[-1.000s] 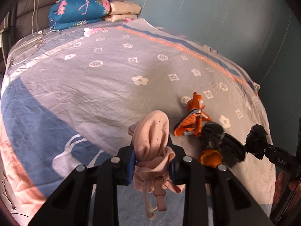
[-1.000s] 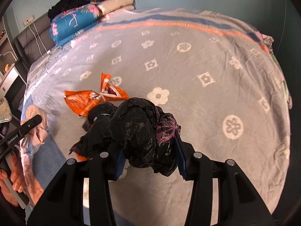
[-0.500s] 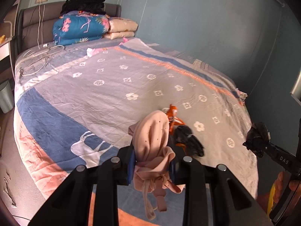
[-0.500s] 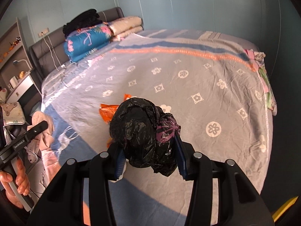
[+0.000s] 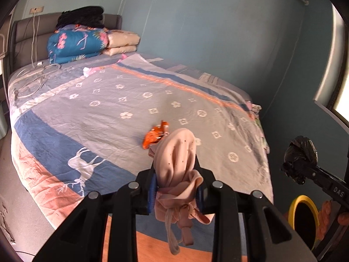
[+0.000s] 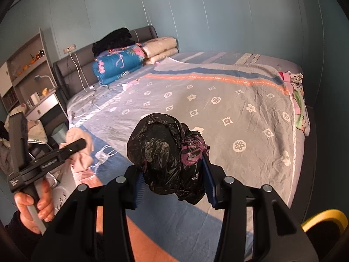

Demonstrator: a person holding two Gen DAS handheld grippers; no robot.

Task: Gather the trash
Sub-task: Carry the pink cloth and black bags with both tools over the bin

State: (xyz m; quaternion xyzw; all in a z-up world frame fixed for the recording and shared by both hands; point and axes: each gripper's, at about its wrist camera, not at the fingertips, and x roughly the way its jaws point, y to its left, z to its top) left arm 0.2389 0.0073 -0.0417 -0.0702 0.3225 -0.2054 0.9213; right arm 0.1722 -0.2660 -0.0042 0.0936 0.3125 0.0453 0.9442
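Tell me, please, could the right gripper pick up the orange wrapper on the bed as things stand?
Probably not: the right gripper is shut on a black bag, and the orange wrapper lies well away on the bed.

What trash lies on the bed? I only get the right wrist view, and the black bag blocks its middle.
Observer: An orange wrapper lies on the bedspread, beyond the left gripper.
Operator: Is that gripper clamped on the pink cloth?
Observer: Yes, the pink cloth sits between its blue pads, a strap dangling below.
Operator: The yellow rim in my corner?
Observer: A round yellow-rimmed bin standing on the floor past the bed's corner.
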